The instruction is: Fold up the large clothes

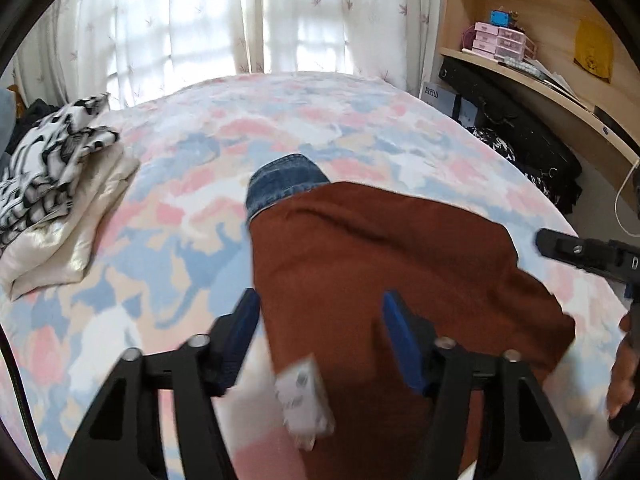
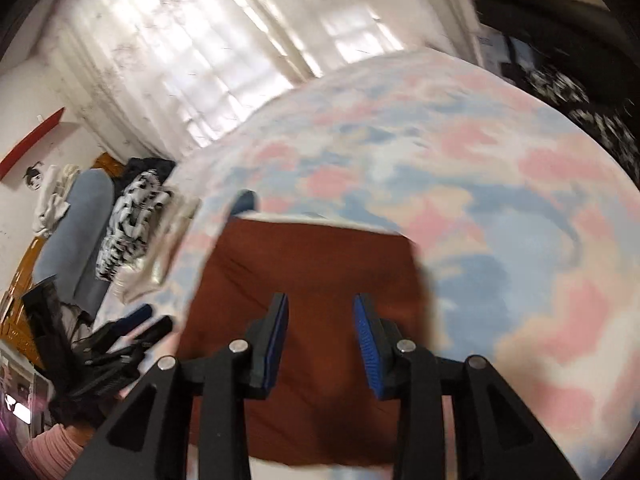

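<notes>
On the pastel patchwork bedspread (image 1: 168, 208), seen from the left wrist, a rust-brown folded garment (image 1: 380, 248) lies partly over a blue denim piece (image 1: 280, 180). The left gripper (image 1: 320, 320) is held half open above the garment's near edge, gripping nothing; a white tag (image 1: 304, 396) hangs blurred below.

From the right wrist, the right gripper (image 2: 320, 332) is held narrowly open above the same garment, empty. The edges should probably be squared before pressing flat.

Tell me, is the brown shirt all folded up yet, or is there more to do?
Nearly. The brown garment already lies as a flat rectangle on the bed, with some denim poking out behind it. Both the left gripper and right gripper hover open above it, holding nothing. A white tag still sticks out. It probably still needs moving to the folded pile.
</notes>
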